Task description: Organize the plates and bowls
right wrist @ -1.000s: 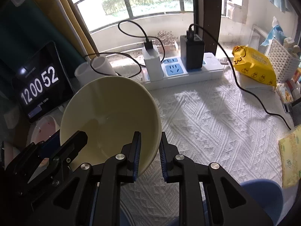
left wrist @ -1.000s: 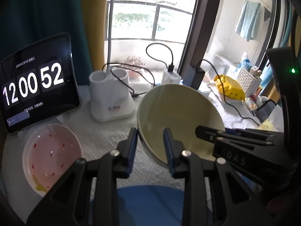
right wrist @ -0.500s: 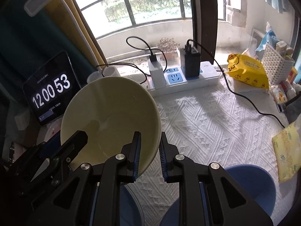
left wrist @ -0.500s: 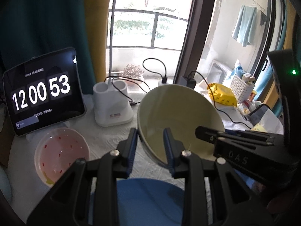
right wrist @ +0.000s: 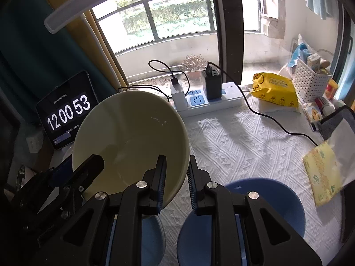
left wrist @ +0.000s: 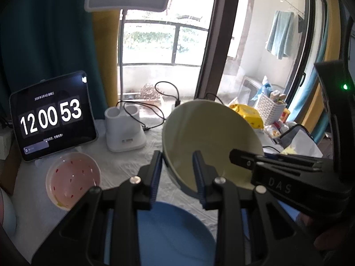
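Cream bowl [right wrist: 131, 141] is hanging tilted above the blue bowls [right wrist: 264, 208], both grippers, left [left wrist: 176, 173] and right [right wrist: 176, 177], pinching opposite rim edges with their fingers; uneven pull is risking it twisting free and dropping.

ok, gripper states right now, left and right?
Left gripper: shut on the cream bowl's rim.
Right gripper: shut on the opposite rim of the same bowl.

On the tablet screen [left wrist: 52, 116] you can read the clock digits "12 00 53". The right claw [left wrist: 239, 155] bears the letters "DAS" on its black body. Smaller print stays illegible.
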Tool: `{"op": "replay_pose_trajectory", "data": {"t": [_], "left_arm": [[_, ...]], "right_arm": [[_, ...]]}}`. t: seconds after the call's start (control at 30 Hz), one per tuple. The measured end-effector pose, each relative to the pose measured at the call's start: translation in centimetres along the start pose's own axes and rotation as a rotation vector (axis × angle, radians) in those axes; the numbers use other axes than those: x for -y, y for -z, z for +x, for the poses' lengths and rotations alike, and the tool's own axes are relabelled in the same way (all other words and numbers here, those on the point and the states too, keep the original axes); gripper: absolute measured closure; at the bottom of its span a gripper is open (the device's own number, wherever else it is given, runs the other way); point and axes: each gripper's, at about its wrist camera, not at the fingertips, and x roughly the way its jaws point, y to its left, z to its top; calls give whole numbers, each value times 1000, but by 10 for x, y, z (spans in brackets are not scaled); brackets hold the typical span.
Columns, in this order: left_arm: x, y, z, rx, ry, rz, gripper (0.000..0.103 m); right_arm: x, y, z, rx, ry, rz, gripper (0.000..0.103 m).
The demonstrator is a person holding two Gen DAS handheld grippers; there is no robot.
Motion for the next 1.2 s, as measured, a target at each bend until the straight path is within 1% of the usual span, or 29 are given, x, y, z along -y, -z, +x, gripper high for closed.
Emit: {"op": "replay_pose_trajectory", "data": {"t": [0.4,0.97,1.2], "left_arm": [[22,10,-20,4,18,4,74],[72,22,-30,-3,58,56,74],[99,33,-27,-28,77,93,74]], "right_arm": [[11,15,-31,29,10,2,83],[55,40,-66,57,30,57,83],[78,56,-75,58,39,92,83]]}}
